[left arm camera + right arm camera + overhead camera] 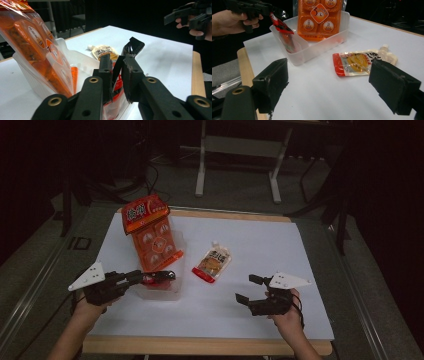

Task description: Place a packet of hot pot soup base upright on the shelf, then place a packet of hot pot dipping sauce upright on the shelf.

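High view has the left claw (167, 276) pinching a red-and-black packet (152, 280) over the clear bin (176, 285) on the tabletop (250, 250); right claw (250, 290) hangs wide open nearby.

White table (280, 270), clear bin (172, 292), spouted snack pouch (213, 262)

On the counter (250, 320), at left: tub (176, 292), with large snack pack (152, 237) standing tilted inside, leaning toward its far end. Small sachet (150, 281) at tub's near end, between fingers of left gripper (167, 275). Right of tub, apart: pouch (213, 262) lying flat. Nearer and further right: right gripper (248, 289).
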